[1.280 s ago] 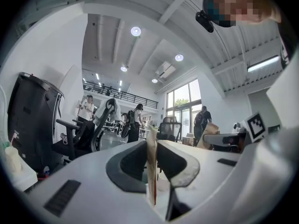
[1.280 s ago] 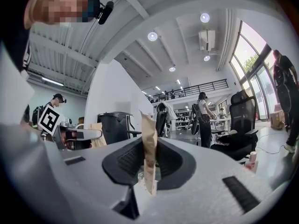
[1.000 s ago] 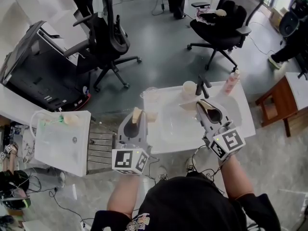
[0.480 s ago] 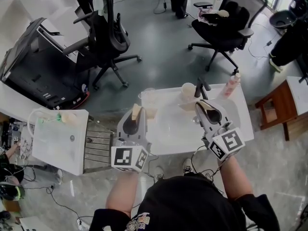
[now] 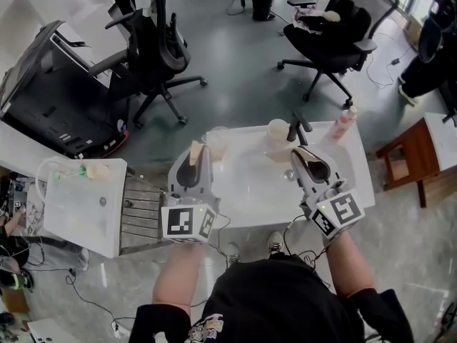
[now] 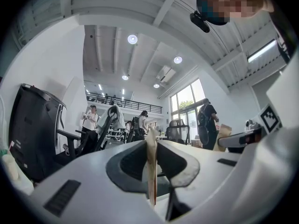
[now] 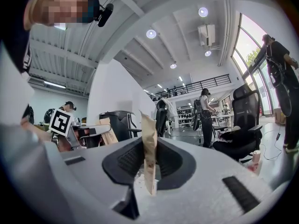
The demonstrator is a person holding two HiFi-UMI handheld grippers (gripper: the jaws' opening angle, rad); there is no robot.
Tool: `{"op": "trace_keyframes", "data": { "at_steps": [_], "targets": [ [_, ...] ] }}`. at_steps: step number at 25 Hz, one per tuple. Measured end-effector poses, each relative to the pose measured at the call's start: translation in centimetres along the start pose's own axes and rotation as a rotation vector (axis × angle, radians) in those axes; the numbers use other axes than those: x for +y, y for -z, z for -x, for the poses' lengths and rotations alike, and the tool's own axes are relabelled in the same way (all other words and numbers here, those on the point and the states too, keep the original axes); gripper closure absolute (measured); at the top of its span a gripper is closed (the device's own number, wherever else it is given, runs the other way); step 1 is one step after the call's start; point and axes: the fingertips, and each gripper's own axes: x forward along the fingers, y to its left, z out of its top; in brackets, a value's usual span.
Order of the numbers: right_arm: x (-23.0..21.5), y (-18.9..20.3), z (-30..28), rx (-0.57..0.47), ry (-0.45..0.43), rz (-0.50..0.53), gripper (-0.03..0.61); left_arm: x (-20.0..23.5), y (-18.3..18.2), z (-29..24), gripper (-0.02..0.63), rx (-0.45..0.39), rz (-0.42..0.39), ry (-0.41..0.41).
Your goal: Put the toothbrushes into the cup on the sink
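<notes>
A white sink (image 5: 357, 181) stands right below me, with a beige cup (image 5: 277, 131) beside the dark faucet (image 5: 298, 127) at its back rim. I cannot make out any toothbrush in these views. My left gripper (image 5: 199, 148) hovers over the sink's left edge, next to a clear cup (image 5: 216, 140). My right gripper (image 5: 297, 151) hangs over the basin just in front of the faucet. Both point away from me. In the left gripper view the left gripper (image 6: 152, 143) shows its tan pads pressed together with nothing between them. So does the right gripper (image 7: 148, 125) in its own view.
A pink bottle (image 5: 343, 123) stands on the sink's back right corner. A second white basin (image 5: 78, 199) and a metal rack (image 5: 139, 216) lie to the left, and a wooden stool (image 5: 410, 156) to the right. Black office chairs (image 5: 153, 56) and people stand beyond.
My left gripper has edged forward towards the sink's left corner. The right gripper has stayed in place, and both stay shut.
</notes>
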Motion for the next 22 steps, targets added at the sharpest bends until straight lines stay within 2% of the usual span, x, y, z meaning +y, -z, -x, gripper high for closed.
{"op": "trace_keyframes", "data": {
  "at_steps": [3, 8, 14, 22],
  "targets": [
    [0.0, 0.2, 0.0, 0.005, 0.001, -0.003, 0.509, 0.6, 0.2, -0.6, 0.554, -0.022, -0.008, -0.004],
    [-0.1, 0.7, -0.2, 0.013, 0.007, -0.010, 0.509, 1.6, 0.1, -1.9, 0.554, -0.014, -0.015, -0.033],
    [-0.2, 1.4, -0.6, 0.029, 0.010, -0.015, 0.509, 3.3, 2.6, -3.7, 0.552, -0.036, -0.019, -0.033],
    [-0.8, 2.4, -1.0, 0.055, 0.025, -0.017, 0.509, 5.1, 6.9, -5.7, 0.552, 0.020, 0.008, -0.063]
  ]
}}
